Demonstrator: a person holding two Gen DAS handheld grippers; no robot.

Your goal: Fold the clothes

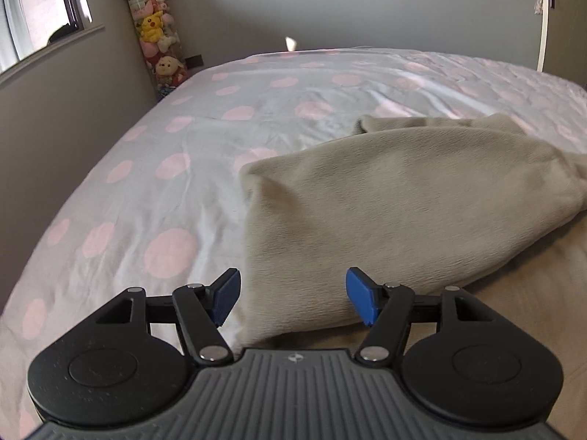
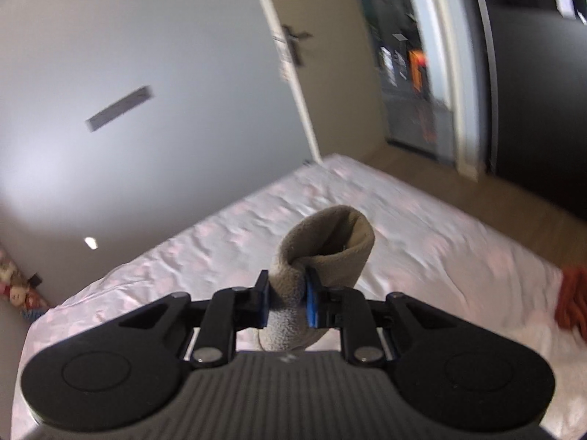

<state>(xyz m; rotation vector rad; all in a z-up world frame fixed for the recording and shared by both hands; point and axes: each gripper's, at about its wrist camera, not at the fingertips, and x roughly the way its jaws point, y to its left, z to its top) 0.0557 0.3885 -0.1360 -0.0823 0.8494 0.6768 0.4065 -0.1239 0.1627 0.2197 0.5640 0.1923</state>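
Pink-dotted bedsheet (image 1: 176, 168), tube w/ plush toys (image 1: 157, 29), window (image 1: 40, 11), door handle (image 2: 293, 46), red cloth (image 2: 572, 300)

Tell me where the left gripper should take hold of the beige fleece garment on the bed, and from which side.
Probably the near left edge of the beige fleece garment, where it lies on the pink-dotted bedsheet. The open left gripper already straddles that border; come down from above. The right gripper is shut on another bunched part of the fleece.

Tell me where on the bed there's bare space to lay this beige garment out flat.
The widest free patch is the dotted sheet between the beige garment and the window-side wall. More bare sheet runs toward the far wall. The near right is crowded with garment folds, and something red sits at the bed's right edge.
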